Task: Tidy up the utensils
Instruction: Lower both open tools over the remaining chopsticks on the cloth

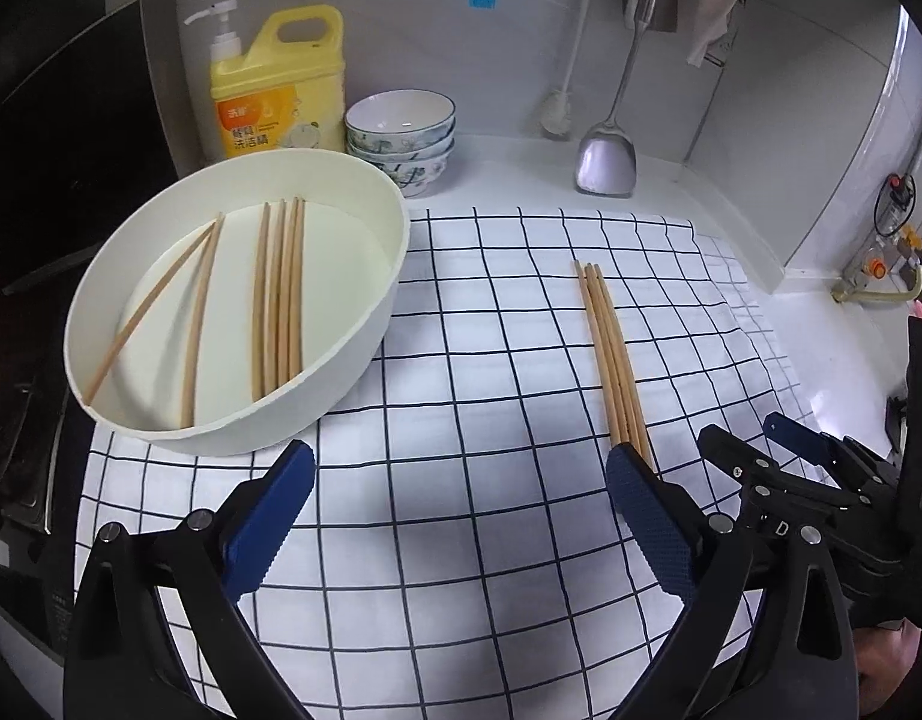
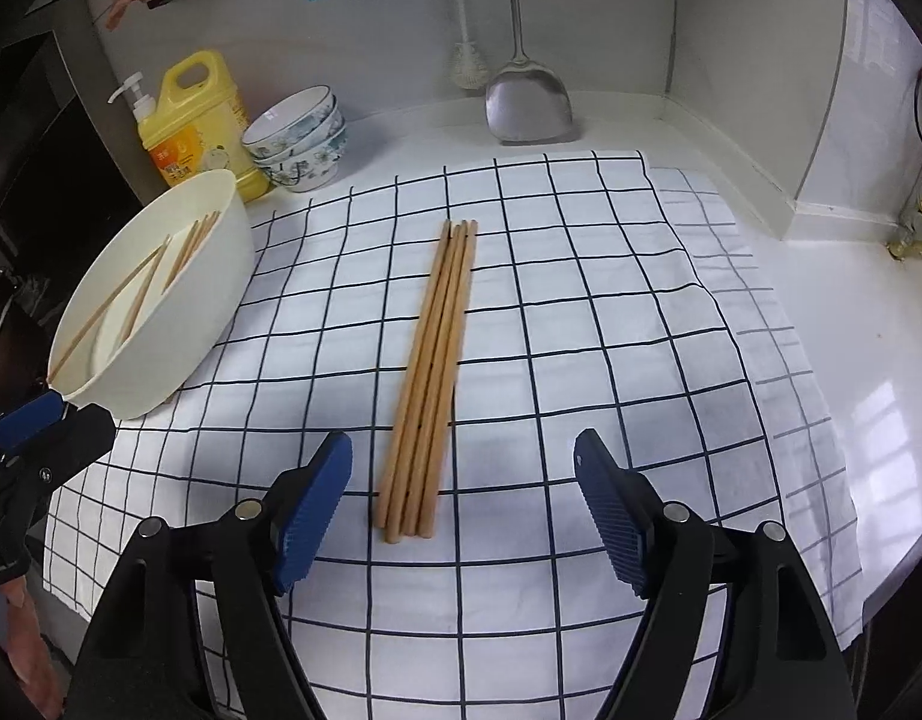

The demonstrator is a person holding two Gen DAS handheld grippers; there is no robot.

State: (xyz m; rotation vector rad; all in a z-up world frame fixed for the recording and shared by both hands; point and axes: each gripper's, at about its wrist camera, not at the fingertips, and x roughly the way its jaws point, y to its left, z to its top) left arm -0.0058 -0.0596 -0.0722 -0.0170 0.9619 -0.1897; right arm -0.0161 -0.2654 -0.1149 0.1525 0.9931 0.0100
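Both tongs, left (image 1: 461, 468) and right (image 2: 464, 462), were held wide open and empty. Four chopsticks (image 2: 431, 372) were laid together on the cloth (image 2: 581, 300).

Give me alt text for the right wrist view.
The open right gripper hangs over the near ends of four chopsticks lying bundled on a checked cloth. A white basin with more chopsticks sits at the left.

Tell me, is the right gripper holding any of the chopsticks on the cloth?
No, the right gripper is open, and the chopsticks lie flat on the checked cloth, touching neither finger.
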